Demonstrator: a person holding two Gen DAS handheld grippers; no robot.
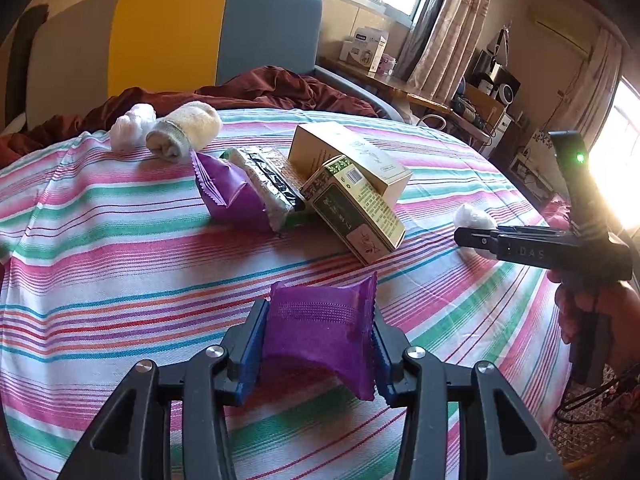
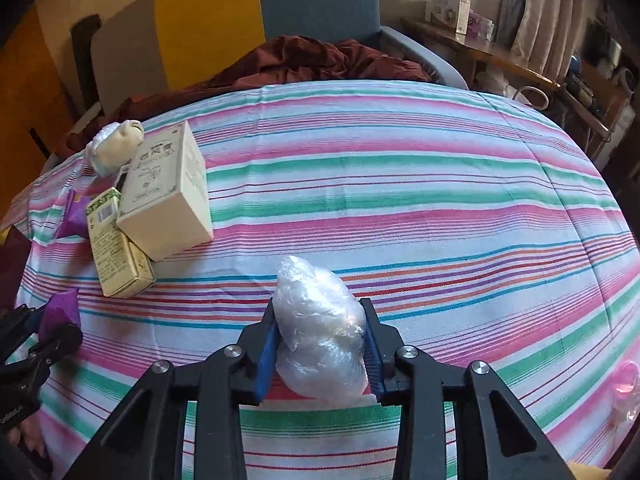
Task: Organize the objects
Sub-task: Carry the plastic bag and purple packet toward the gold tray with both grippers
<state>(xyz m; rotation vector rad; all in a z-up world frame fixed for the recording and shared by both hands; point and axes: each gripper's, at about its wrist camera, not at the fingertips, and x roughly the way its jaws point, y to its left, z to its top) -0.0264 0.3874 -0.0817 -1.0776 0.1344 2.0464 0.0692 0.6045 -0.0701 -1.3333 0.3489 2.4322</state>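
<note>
The letters "DAS" stand on the black side of the right gripper. Print on the cream box and green box is too small to read.

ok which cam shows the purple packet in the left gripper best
The left wrist view: the purple packet fills the centre between the left gripper pads, its ribbed face and crimped edges clear. The right wrist view shows only a small purple corner at its left edge, with the rest hidden by the gripper.
</note>
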